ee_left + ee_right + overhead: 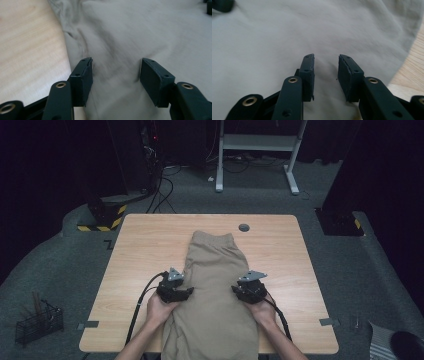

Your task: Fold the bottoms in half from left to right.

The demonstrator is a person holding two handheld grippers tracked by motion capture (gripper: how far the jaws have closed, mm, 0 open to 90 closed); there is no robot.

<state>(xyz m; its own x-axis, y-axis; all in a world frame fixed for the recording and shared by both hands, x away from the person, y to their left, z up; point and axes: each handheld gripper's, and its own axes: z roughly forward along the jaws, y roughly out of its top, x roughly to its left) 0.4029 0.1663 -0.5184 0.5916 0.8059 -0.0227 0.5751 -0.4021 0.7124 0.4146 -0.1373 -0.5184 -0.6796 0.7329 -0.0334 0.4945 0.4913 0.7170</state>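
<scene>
A beige garment (pixel 215 285), folded into a long strip, lies along the middle of the wooden table (pixel 140 250), and its near end hangs over the front edge. My left gripper (pixel 184 291) rests at the cloth's left edge, pointing inward. In the left gripper view it (pixel 115 67) stands open over the beige fabric (pixel 150 32), with nothing between its jaws. My right gripper (pixel 239 291) sits at the cloth's right edge. In the right gripper view it (pixel 326 62) is open with a narrower gap above the fabric (pixel 287 32), not pinching it.
A round grey grommet (pixel 244 227) sits near the table's far edge. A wire basket (pixel 39 322) stands on the floor at the left. A white desk frame (pixel 260 150) and cables (pixel 165 185) lie beyond the table. Bare wood (pixel 27 50) flanks the cloth.
</scene>
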